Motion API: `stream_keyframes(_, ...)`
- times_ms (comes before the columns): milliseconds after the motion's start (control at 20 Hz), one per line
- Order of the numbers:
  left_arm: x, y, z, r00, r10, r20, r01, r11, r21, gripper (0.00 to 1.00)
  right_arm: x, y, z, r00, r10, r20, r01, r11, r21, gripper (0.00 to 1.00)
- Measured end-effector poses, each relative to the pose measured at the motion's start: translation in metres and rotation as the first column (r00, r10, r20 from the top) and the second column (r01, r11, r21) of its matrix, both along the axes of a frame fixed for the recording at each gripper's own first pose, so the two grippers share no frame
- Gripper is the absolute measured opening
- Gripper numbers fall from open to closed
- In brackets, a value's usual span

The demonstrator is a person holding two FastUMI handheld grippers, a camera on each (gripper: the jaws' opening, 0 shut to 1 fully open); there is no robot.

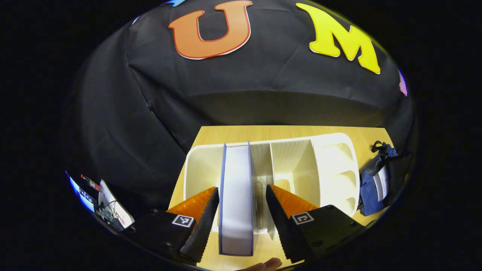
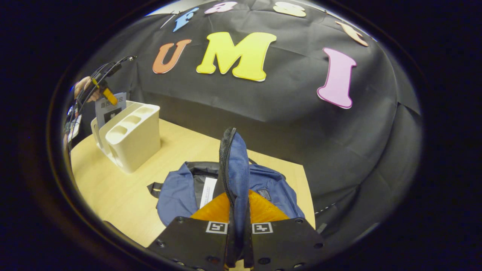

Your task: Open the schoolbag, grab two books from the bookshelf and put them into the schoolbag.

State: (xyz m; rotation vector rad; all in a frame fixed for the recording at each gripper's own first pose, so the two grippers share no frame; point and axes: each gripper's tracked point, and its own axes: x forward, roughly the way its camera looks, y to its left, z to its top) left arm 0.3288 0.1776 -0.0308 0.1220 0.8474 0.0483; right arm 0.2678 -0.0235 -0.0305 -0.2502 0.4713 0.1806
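Book-fetching step: left tongs (image 1: 241,222) apart astride upright white book (image 1: 236,195) in cream plastic bookshelf (image 1: 335,158); right tongs (image 2: 238,226) clamped on blue fabric schoolbag's (image 2: 177,192) raised flap (image 2: 235,165) on wooden bench (image 2: 113,188); next, probably close and lift.

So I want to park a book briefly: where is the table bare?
Bare wood lies on the table between the bookshelf and the schoolbag, and behind the bag toward the wall. It is crowded at the bag, where the right gripper holds its flap.
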Motion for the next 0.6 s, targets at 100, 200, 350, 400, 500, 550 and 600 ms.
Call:
stream_keyframes(100, -0.004, -0.004, -0.004, 1.000, 0.005, -0.026, -0.005, 1.000, 0.001, 0.69, 0.000, 0.000, -0.002, 1.000, -0.001, -0.006, 0.001, 1.000, 0.007, 0.09)
stream_keyframes(200, -0.008, -0.011, -0.004, 0.999, 0.000, -0.035, -0.001, 1.000, -0.030, 0.53, -0.002, 0.001, -0.005, 1.000, 0.000, -0.013, 0.000, 1.000, 0.013, 0.08)
stream_keyframes(350, -0.018, -0.012, -0.003, 0.999, 0.017, -0.039, -0.020, 0.997, -0.076, 0.44, -0.005, 0.000, -0.008, 1.000, -0.004, -0.021, 0.005, 1.000, 0.021, 0.09)
stream_keyframes(400, -0.023, -0.012, -0.001, 0.999, 0.024, -0.038, -0.027, 0.996, -0.089, 0.43, -0.006, -0.001, -0.008, 1.000, -0.006, -0.022, 0.007, 1.000, 0.023, 0.08)
stream_keyframes(500, -0.034, -0.008, 0.006, 0.999, 0.046, -0.026, -0.049, 0.993, -0.111, 0.42, -0.007, -0.003, -0.010, 1.000, -0.012, -0.022, 0.013, 1.000, 0.028, 0.09)
stream_keyframes(550, -0.042, -0.007, 0.011, 0.998, 0.053, -0.020, -0.056, 0.990, -0.131, 0.42, -0.008, -0.002, -0.011, 1.000, -0.013, -0.025, 0.014, 0.999, 0.034, 0.08)
stream_keyframes(600, -0.051, -0.006, 0.013, 0.998, 0.061, -0.018, -0.063, 0.986, -0.153, 0.41, -0.009, -0.003, -0.012, 1.000, -0.015, -0.026, 0.016, 0.999, 0.038, 0.09)
